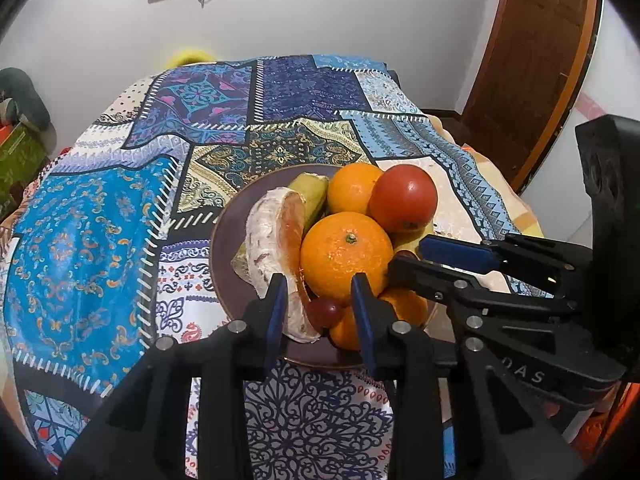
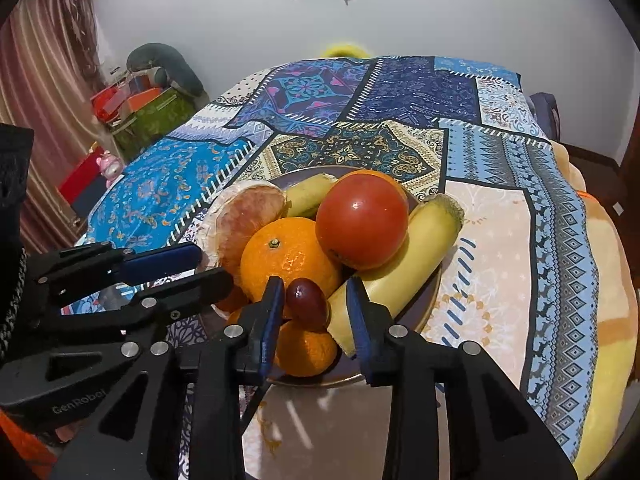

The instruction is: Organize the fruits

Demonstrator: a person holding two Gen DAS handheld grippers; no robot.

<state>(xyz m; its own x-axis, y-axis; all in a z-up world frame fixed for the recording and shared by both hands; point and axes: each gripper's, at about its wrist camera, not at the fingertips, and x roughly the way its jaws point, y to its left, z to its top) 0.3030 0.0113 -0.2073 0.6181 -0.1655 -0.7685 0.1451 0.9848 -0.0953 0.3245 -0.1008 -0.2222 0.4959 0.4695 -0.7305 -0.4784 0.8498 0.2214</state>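
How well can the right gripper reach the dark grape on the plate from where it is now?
Probably well. The grape sits on top of the pile at the near side, directly ahead of the right gripper, whose jaws stand open. Only the banana crowds one side.

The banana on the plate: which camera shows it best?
The right wrist view: the banana lies in plain sight along the plate's right side. In the left wrist view only a yellow sliver shows behind the orange and tomato.
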